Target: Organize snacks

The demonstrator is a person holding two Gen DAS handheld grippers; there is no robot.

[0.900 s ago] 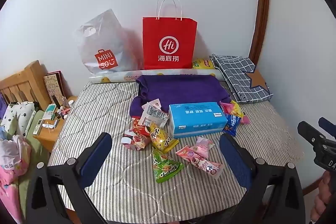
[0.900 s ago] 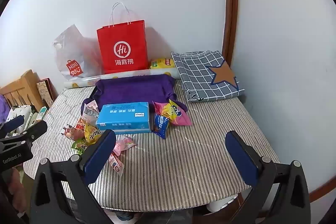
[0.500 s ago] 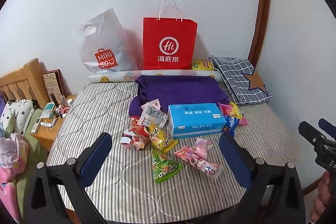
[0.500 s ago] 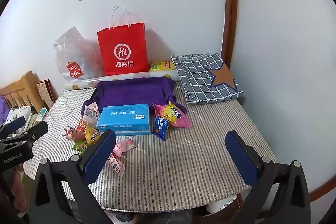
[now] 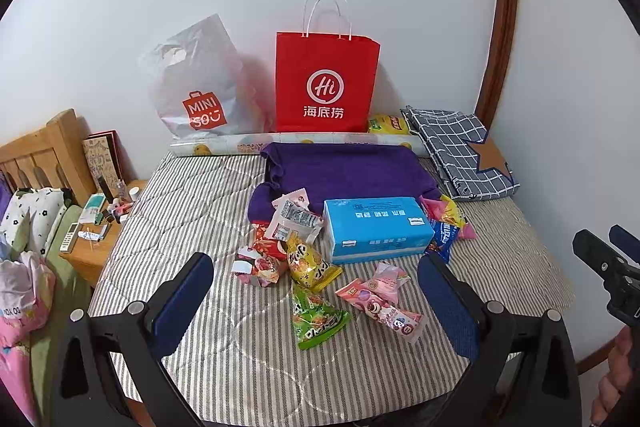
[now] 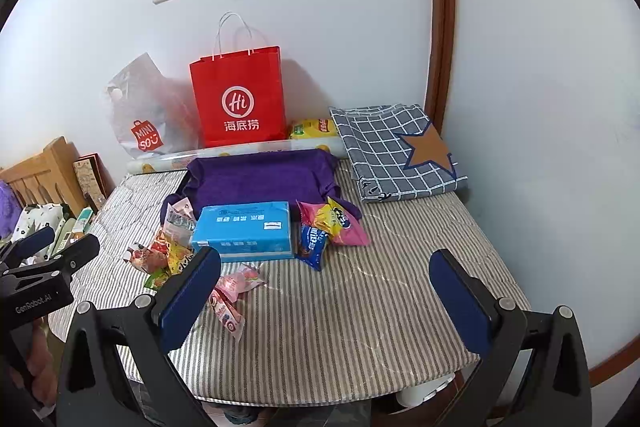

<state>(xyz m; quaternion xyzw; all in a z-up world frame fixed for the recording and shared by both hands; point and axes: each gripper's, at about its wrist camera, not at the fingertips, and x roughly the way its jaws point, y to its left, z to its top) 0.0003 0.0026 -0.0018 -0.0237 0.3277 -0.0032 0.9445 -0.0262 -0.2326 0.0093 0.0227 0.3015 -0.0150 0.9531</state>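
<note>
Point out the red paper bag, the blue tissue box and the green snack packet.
red paper bag (image 5: 327, 83): left wrist view, front panel at the logo.
blue tissue box (image 5: 376, 217): left wrist view, top face.
green snack packet (image 5: 316, 317): left wrist view, middle of the wrapper.

red paper bag (image 5: 327, 83), white logo, 12 o'clock | grey-white striped mattress cover (image 5: 192, 195) | purple cloth (image 5: 348, 171), centre | light blue tissue box (image 5: 376, 227) | green snack packet (image 5: 316, 315), 6 o'clock | pink snack packet (image 5: 380, 307) | grey-white checked pillow (image 6: 392, 151), tan star, 2 o'clock | yellow snack packet (image 5: 308, 263)
</note>
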